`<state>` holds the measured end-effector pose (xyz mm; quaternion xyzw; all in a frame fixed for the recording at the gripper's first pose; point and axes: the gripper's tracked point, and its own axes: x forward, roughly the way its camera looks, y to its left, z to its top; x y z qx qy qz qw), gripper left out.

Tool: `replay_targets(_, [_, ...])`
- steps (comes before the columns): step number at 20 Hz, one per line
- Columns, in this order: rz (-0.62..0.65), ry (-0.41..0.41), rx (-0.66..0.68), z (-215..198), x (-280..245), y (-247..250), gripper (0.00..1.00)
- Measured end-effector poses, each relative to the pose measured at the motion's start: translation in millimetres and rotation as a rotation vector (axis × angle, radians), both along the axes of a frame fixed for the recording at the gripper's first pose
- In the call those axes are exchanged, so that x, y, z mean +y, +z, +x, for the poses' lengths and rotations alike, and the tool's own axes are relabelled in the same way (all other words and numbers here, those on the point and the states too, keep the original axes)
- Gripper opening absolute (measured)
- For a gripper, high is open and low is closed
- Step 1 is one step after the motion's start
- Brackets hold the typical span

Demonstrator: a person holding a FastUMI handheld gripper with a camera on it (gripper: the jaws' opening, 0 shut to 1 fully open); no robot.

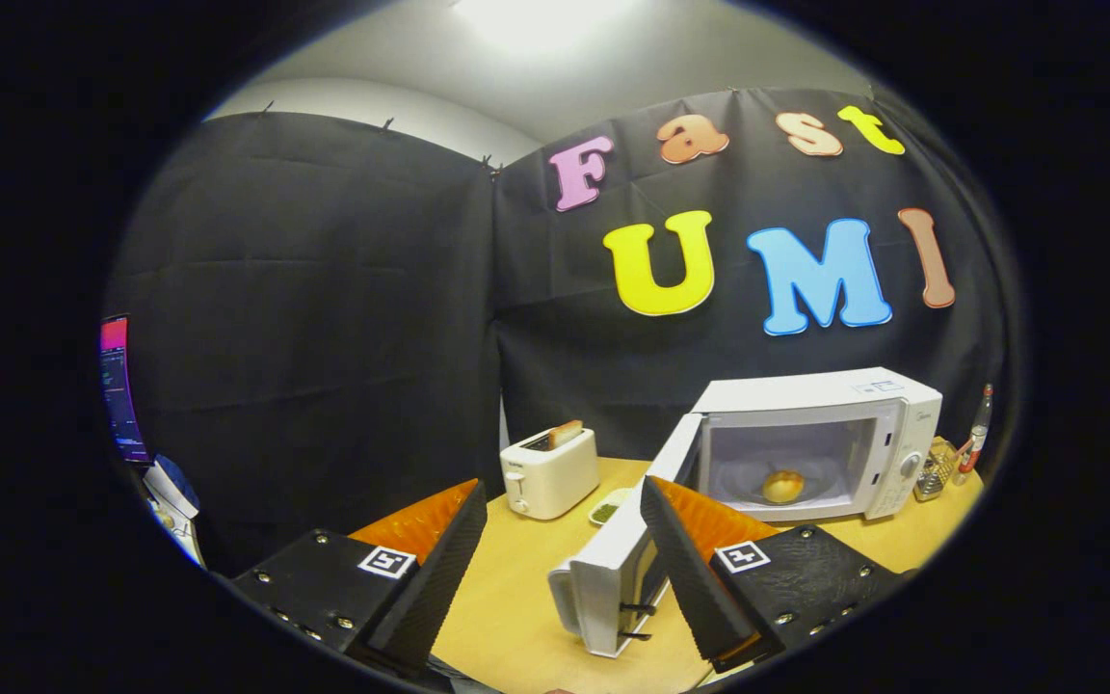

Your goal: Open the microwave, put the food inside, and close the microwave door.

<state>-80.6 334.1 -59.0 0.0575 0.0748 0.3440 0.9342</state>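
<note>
A light wooden table (516, 598) carries a white microwave (834, 434) toward its far right corner, door (627, 549) swung wide open over the tabletop. A white toaster (548, 472) stands near the far edge, with a small dish of something green (610, 507) between it and the microwave. The gripper (565, 569) hangs over the table, fingers spread apart, holding nothing

The handheld two-finger gripper (555, 545) is showing in the lower middle of the frame, its fingers standing wide apart and clasping nothing. The left finger (439, 569) is slanting up from the lower left, and the right finger (685, 569) is rising just right of centre. Each finger's block is carrying a square black-and-white marker.
</note>
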Motion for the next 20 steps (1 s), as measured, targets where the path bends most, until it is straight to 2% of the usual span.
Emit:
replay_targets(8, [-0.042, 0.161, 0.051, -37, 61, -31, 0.97])
replay_targets(16, [-0.114, 0.191, 0.167, -32, 71, -89, 0.97])
replay_targets(18, [-0.142, 0.167, 0.194, -25, 64, -107, 0.92])
replay_targets(19, [-0.155, 0.156, 0.207, -21, 60, -114, 0.82])
replay_targets(20, [-0.167, 0.146, 0.214, -17, 57, -120, 0.76])
